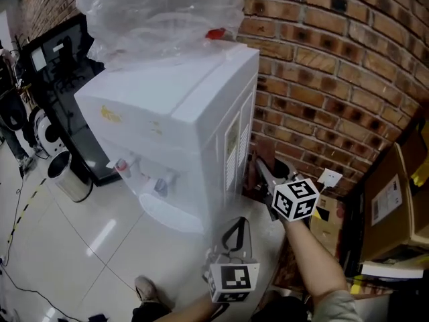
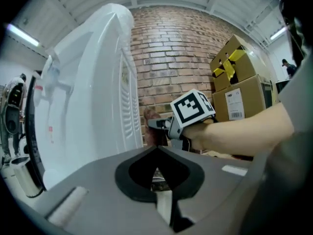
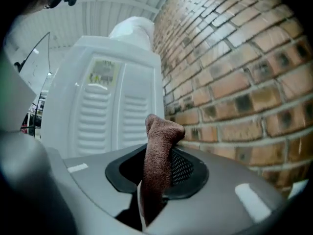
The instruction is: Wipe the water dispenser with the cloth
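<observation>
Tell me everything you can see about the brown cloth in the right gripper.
The cloth is brown with a nubby, towel-like pile, bunched into a narrow upright wad. The right gripper pinches its lower part between its jaws; the free top folds over to the right. It sits near the ribbed white side panel of the water dispenser, beside the brick wall; contact with the panel cannot be told.

Even bright light, fisheye-bent dark corners
</observation>
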